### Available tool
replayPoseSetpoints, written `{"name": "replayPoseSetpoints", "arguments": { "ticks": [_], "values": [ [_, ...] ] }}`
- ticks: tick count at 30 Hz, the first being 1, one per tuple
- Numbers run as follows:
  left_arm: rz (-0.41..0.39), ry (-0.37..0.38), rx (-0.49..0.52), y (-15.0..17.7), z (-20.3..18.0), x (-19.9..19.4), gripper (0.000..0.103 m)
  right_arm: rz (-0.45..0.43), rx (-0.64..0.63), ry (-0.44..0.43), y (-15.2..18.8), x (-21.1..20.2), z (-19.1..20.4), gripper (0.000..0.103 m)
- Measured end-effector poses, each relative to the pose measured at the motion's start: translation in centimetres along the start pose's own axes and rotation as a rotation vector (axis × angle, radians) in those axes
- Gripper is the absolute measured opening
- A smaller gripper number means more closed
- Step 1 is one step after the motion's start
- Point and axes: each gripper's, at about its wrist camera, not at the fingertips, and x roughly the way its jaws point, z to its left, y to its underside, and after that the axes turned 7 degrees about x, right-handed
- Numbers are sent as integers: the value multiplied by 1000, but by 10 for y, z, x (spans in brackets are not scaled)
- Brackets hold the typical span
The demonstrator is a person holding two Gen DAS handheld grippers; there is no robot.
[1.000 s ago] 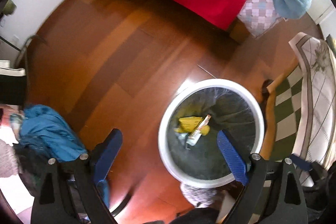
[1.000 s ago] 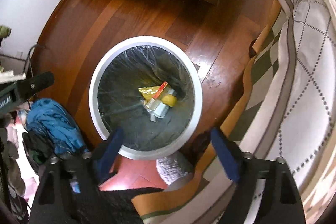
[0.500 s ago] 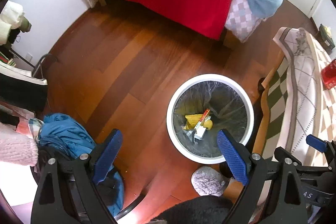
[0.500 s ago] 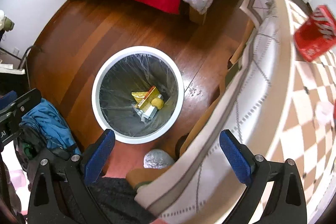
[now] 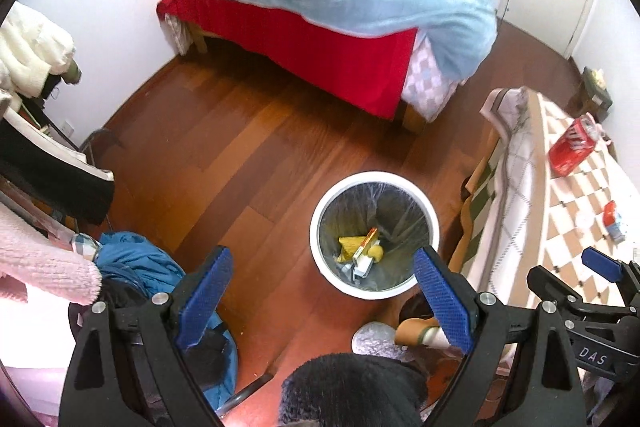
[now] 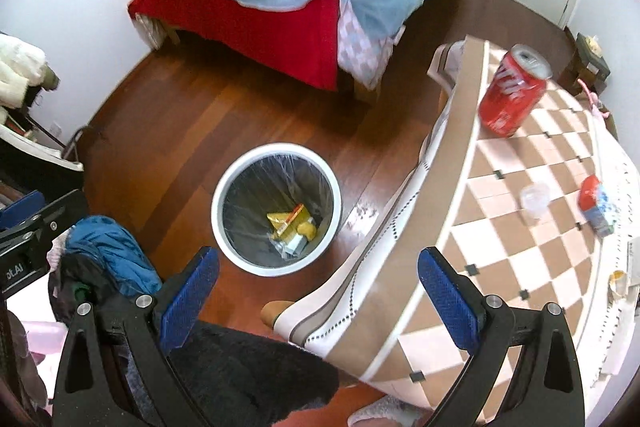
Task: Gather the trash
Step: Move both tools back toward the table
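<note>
Both my claws, left and right, are spread wide, holding nothing. Bin sits on the floor with wrappers inside; red can on the worktop at 2 o'clock.

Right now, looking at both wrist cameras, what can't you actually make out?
- Trash bin: the items under the yellow wrapper are too small and piled to identify in either view.
- Small clear cup: blurred in the right view; contents unclear.
- Red can: label distorted by fisheye, not fully readable.
- Table's right edge: cut off by the lens rim; the scraps there are unidentifiable.
</note>
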Motion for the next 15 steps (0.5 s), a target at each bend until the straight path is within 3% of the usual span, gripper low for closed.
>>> {"name": "replayPoseSetpoints", "arguments": {
  "ticks": [5, 9, 12, 15],
  "values": [
    [-42, 12, -2, 3, -8, -40, 93, -58, 47, -69, 11, -45, -11, 101],
    [-81, 12, 11, 3, -25, -68, 92, -91, 155, -151, 23, -79, -38, 101],
    [-118, 20, 59, 4, -55, -80, 93, -118, 260, -154, 35, -101, -80, 101],
    [-104, 81, 106, 7, -102, -75, 93, -129, 377, -113, 49, -114, -135, 101]
  ]
}}
